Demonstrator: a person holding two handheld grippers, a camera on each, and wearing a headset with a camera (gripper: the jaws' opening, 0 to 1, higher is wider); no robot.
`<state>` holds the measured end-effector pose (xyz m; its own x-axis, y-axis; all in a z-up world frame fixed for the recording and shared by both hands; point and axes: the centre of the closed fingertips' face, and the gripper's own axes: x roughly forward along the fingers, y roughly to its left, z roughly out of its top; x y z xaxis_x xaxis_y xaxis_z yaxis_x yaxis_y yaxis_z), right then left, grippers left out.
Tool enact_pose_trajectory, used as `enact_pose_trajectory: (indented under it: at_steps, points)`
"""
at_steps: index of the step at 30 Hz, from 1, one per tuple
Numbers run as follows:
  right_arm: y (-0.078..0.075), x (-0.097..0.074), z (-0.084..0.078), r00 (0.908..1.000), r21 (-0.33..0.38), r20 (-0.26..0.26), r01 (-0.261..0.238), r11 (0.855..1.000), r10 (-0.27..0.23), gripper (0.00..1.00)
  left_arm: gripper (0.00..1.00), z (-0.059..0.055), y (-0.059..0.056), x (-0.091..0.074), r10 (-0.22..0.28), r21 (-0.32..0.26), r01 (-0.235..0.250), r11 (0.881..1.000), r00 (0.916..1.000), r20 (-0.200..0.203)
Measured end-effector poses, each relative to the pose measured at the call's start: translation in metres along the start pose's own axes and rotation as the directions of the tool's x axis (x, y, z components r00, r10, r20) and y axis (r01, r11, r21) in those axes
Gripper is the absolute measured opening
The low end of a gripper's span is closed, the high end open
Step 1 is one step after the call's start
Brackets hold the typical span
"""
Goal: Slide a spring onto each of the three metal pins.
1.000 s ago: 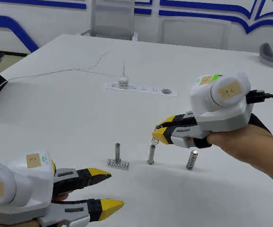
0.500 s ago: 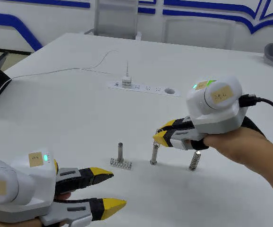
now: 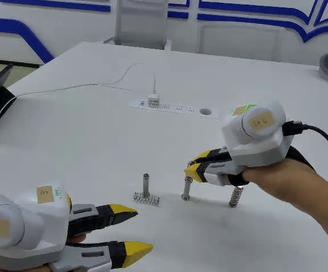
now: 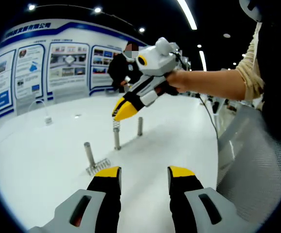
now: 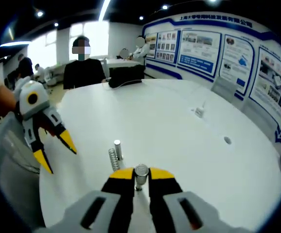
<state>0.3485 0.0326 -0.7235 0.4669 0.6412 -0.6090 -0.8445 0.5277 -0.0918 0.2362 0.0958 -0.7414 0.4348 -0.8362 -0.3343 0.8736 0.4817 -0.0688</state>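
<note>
Head view: tan label (image 3: 261,120) on right gripper (image 3: 193,171) unreadable.

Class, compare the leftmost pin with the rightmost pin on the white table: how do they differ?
The leftmost pin is bare, with a loose spring lying flat beside its base; the rightmost pin already wears a spring around its shaft. The leftmost pin stands in the open; the rightmost pin sits just beneath the body of the right gripper. Both stand upright on the table.

Right pin (image 3: 235,196) sprung; spring (image 3: 188,179) atop middle pin (image 3: 186,191); left pin (image 3: 146,182) bare
</note>
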Motion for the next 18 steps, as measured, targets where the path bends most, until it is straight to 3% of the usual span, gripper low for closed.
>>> enact_pose_trajectory:
  at_steps: [18]
  points:
    - [0.002,0.019,-0.024,0.9987,0.024,-0.051,-0.001,1.000,0.003,0.12,0.39,0.000,0.001,-0.001,0.005,-0.003,-0.005,1.000,1.0000,0.000]
